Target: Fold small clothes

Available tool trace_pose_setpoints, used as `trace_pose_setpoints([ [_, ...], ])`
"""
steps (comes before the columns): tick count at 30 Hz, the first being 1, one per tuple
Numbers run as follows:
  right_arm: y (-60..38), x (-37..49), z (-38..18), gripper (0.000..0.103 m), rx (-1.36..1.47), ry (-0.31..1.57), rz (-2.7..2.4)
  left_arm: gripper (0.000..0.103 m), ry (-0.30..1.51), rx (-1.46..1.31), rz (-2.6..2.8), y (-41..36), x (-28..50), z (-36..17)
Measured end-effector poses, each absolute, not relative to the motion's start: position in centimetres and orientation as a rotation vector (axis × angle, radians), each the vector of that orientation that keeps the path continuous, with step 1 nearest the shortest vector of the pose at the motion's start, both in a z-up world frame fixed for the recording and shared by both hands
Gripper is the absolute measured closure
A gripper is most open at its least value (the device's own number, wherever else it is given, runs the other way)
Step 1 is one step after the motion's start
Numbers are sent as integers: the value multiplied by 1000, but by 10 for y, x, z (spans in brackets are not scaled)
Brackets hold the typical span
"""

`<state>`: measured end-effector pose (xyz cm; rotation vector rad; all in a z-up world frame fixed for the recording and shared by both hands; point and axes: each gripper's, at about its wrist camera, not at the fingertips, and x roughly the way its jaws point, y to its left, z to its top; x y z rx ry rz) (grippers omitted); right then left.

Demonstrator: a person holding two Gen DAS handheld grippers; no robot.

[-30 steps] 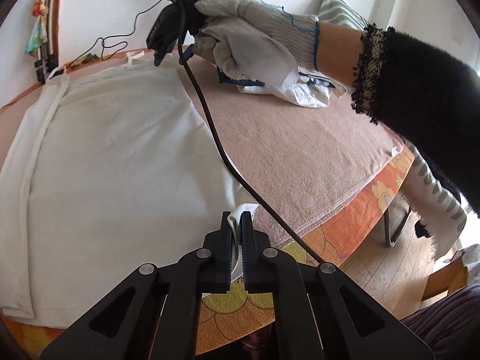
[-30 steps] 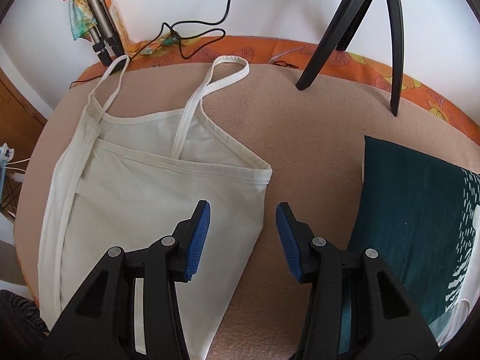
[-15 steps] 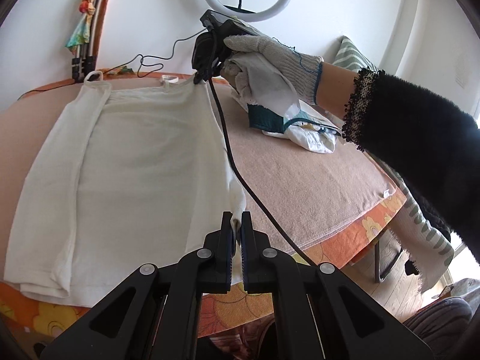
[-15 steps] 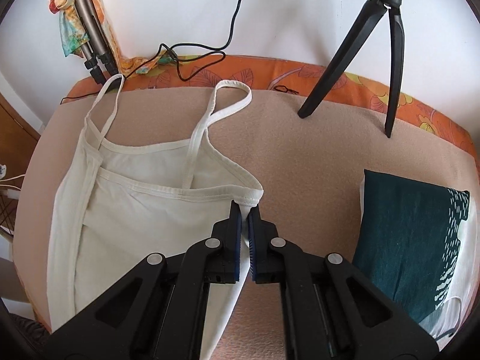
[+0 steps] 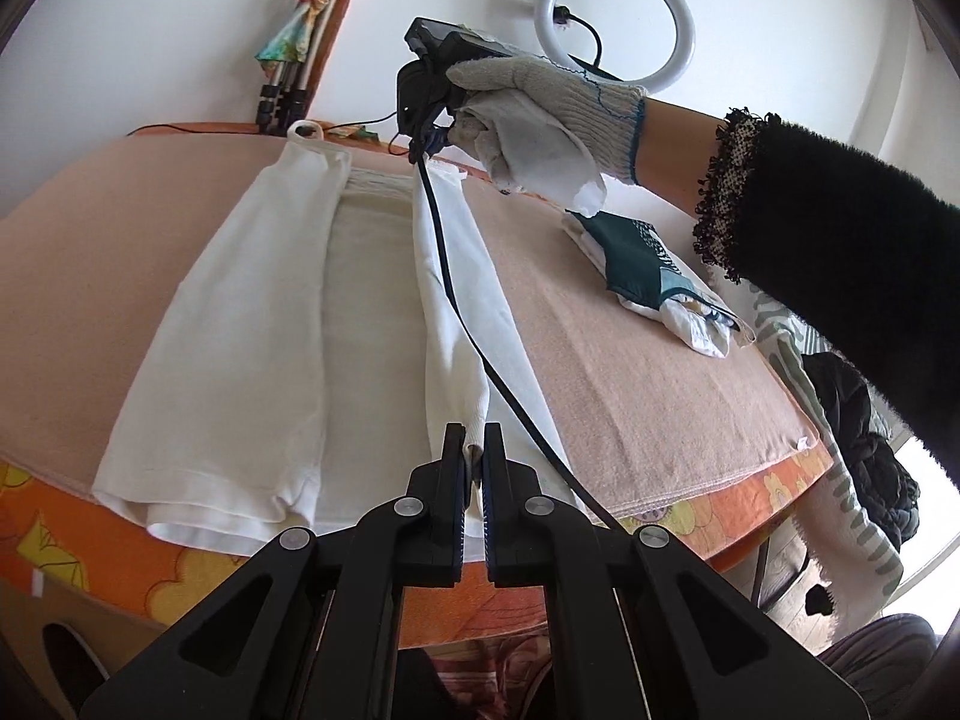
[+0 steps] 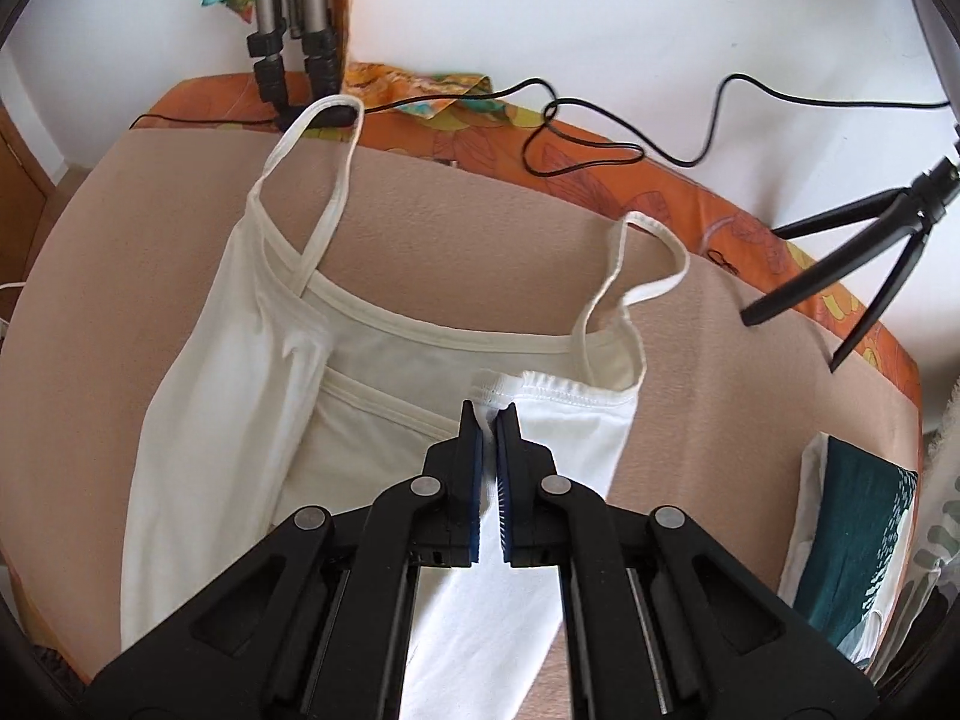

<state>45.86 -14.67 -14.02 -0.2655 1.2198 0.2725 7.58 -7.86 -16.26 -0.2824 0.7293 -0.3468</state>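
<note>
A white camisole point(image 5: 252, 324) lies on the beige towel-covered table point(image 5: 630, 360); its left side is folded in. My left gripper point(image 5: 474, 456) is shut on the right hem corner and holds that side edge lifted over the middle. My right gripper point(image 6: 491, 420) is shut on the top right corner of the camisole point(image 6: 240, 396), near the armpit seam, and holds it folded inward. Both straps lie toward the far table edge. The gloved hand point(image 5: 540, 120) holding the right gripper shows in the left wrist view.
A folded teal and white garment point(image 5: 648, 270) lies at the table's right; it also shows in the right wrist view point(image 6: 852, 534). A black tripod point(image 6: 870, 264) and a cable point(image 6: 588, 150) sit at the far edge. A ring light point(image 5: 615, 18) hangs on the wall.
My right gripper shut on the camisole's top right corner. Both grippers lifted the right side edge and carried it leftward over the garment's middle.
</note>
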Motion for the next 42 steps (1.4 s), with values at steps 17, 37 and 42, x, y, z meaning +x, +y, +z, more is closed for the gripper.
trace_pose_setpoints([
  [17, -125, 445, -123, 43, -216, 1153, 331, 90, 814, -263, -339, -50, 78, -168],
  [37, -292, 149, -145, 48, 248, 1276, 392, 54, 1080, -303, -381, 53, 113, -173],
  [42, -276, 143, -150, 50, 179, 1262, 388, 61, 1081, -342, -421, 45, 112, -181],
])
